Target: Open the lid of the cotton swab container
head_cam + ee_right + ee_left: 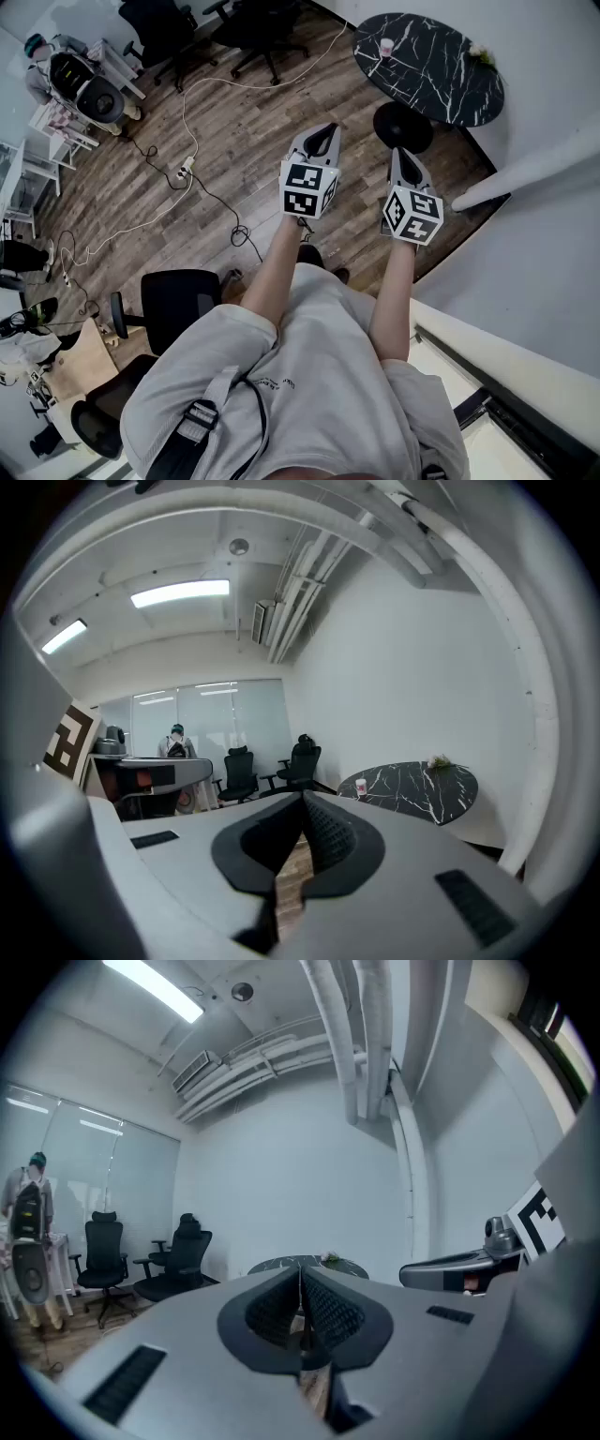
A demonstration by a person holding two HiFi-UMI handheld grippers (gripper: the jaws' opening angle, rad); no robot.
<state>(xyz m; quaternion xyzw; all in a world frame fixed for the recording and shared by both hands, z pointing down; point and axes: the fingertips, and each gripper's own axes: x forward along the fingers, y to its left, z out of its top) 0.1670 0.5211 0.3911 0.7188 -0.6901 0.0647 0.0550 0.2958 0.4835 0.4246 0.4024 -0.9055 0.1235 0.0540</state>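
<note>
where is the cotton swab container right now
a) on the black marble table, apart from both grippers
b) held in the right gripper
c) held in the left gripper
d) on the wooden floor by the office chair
a: the small container stands on the black marble table, while the left gripper and the right gripper are shut with nothing between their jaws, short of the table.

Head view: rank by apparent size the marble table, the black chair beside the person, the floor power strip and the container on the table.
1. marble table
2. black chair, nearer the camera, so real size is unsure
3. power strip and container: both tiny, too alike to rank
</note>
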